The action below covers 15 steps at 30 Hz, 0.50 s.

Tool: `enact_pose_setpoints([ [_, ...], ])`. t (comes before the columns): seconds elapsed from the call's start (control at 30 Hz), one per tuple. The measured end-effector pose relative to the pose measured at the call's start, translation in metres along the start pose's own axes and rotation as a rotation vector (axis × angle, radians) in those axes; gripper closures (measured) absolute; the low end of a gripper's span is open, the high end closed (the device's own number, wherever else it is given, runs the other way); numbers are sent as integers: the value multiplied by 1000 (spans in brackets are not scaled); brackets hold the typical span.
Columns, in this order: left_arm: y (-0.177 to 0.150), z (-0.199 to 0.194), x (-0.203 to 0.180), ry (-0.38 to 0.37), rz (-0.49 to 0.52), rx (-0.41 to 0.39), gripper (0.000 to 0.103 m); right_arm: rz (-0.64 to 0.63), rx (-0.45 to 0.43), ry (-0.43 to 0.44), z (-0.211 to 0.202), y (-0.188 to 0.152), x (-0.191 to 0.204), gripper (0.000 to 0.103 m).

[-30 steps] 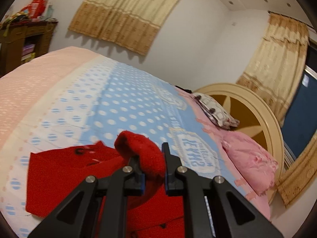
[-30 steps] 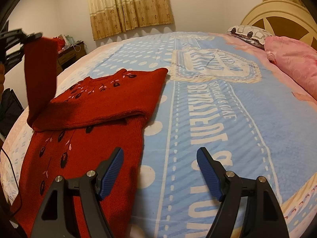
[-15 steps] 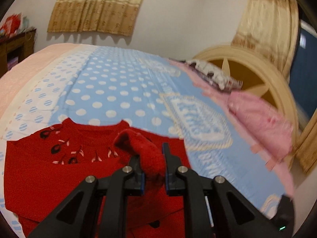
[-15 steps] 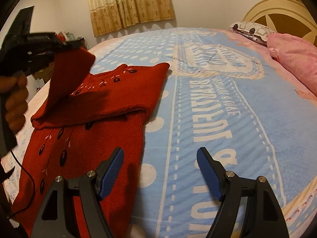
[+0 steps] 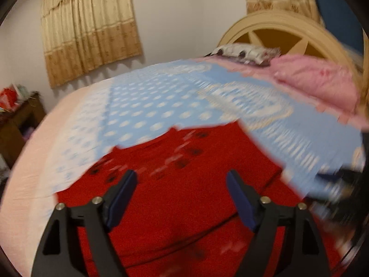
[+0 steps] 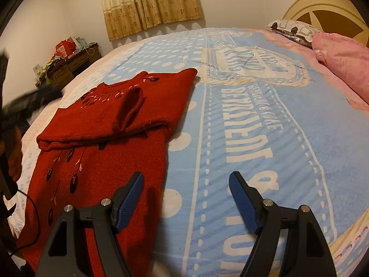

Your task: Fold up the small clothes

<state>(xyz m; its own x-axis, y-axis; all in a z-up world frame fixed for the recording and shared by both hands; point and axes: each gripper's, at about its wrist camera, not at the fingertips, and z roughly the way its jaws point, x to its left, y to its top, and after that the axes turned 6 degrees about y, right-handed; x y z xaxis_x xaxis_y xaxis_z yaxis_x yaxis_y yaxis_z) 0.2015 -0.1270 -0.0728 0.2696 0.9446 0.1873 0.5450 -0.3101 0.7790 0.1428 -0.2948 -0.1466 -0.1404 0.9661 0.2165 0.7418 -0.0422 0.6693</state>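
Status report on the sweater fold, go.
Left gripper open, empty, over the red sweater. Right gripper open, empty, at the sweater's edge. Sleeve lies across the folded top half on the blue bedspread. Nothing blocking.

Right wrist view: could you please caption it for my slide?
Open right claw hovers beside folded red sweater on blue bedspread.

we see the sweater (image 6: 110, 124) lying on the blanket (image 6: 265, 138), left of its lettering, with one sleeve (image 6: 131, 106) folded across its upper part. the pillows (image 6: 341, 64) lie at the far right against the headboard (image 6: 322, 7). a desk (image 6: 69, 64) stands beyond the bed, far left.
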Motion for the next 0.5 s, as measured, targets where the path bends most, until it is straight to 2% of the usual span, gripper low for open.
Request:
enact_pose_setpoints([
  [0.2,-55,0,84,180,-58,121,19,23,-34,33,-6,1,-3,26],
  [0.3,-81,-5,115,185,-139,146,19,21,-115,37,-21,1,0,26],
  [0.37,-95,-2,125,168,-189,164,19,-6,-157,93,-30,4,9,26],
  [0.5,-101,11,125,151,-212,177,19,8,-81,199,-17,28,30,26],
])
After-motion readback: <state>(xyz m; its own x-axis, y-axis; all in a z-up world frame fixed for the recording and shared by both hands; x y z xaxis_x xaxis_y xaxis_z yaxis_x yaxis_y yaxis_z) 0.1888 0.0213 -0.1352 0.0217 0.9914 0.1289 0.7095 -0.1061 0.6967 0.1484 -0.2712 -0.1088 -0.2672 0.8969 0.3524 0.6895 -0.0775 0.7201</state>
